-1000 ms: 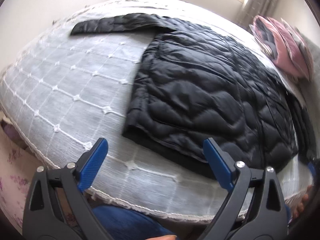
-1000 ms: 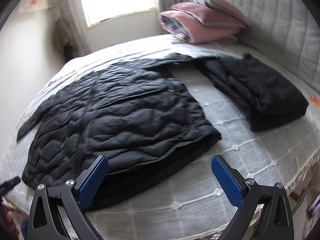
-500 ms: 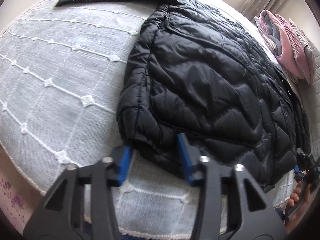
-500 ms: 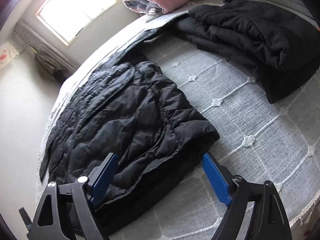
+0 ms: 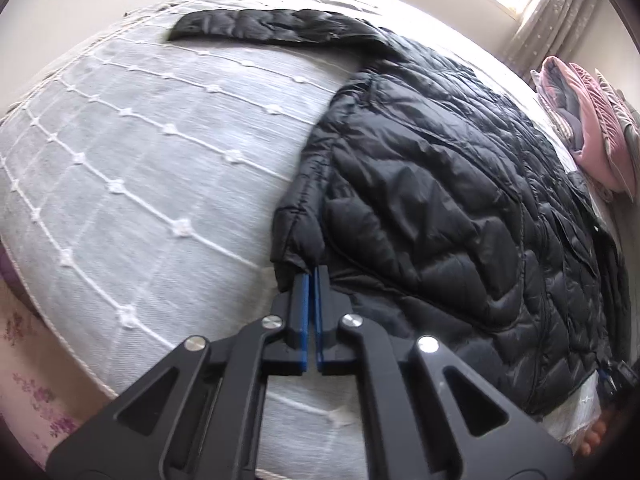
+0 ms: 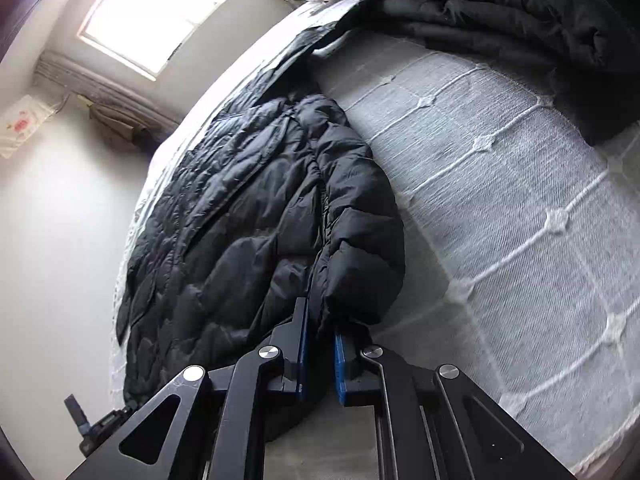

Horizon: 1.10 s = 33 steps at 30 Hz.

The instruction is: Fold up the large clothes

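Observation:
A large black quilted puffer jacket lies spread on a bed with a white-grey bedspread. One sleeve stretches across the far side. My left gripper is shut on the jacket's near left hem corner. In the right wrist view the same jacket lies flat, and my right gripper is shut on its other near hem corner, with thick fabric bunched between the blue pads.
A second black garment lies folded on the right part of the bed. Pink and grey folded bedding sits near the window. The bed's near edge drops to a floral sheet.
Both grippers have moved down to the jacket's near hem and closed from wide open onto its two corners.

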Tool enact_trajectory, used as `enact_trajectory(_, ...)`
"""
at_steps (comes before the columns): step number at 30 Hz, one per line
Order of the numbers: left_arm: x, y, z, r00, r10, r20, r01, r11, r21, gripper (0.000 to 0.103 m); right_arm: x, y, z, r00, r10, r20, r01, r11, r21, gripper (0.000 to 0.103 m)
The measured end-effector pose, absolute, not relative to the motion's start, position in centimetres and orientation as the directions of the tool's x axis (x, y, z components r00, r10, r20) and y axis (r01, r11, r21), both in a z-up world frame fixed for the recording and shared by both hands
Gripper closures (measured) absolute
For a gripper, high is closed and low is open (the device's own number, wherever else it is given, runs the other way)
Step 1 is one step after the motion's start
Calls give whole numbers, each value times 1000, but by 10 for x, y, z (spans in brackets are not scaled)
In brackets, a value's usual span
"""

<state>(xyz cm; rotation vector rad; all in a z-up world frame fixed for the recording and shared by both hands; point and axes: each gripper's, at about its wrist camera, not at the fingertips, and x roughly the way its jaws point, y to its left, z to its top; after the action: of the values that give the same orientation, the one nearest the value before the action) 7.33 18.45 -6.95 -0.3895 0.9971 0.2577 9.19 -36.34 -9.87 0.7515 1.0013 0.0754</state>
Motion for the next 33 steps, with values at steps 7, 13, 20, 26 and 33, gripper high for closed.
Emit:
enact_trajectory(7, 63, 177, -75, 506, 0, -863, -356, 911, -208, 102, 81, -359, -95, 542, 329, -774, 291, 790, 540, 96)
enact_trajectory(13, 49, 196, -41, 581, 12, -814, -354, 904, -240, 101, 69, -379, -79, 586, 258, -768, 307, 807, 505, 93)
enact_trajectory(20, 76, 163, -16, 620, -60, -782, -258, 926, -276, 63, 87, -414, -63, 621, 216, -753, 361, 774, 520, 83)
enact_trajectory(26, 131, 104, -1, 647, -125, -752, -210, 919, -333, 23, 142, -415, -41, 666, 229, -710, 303, 787, 537, 36)
enact_trajectory(33, 225, 56, -22, 626, -135, -768, -247, 900, -359, 23, 232, -438, -45, 714, 257, -652, 271, 757, 595, 24)
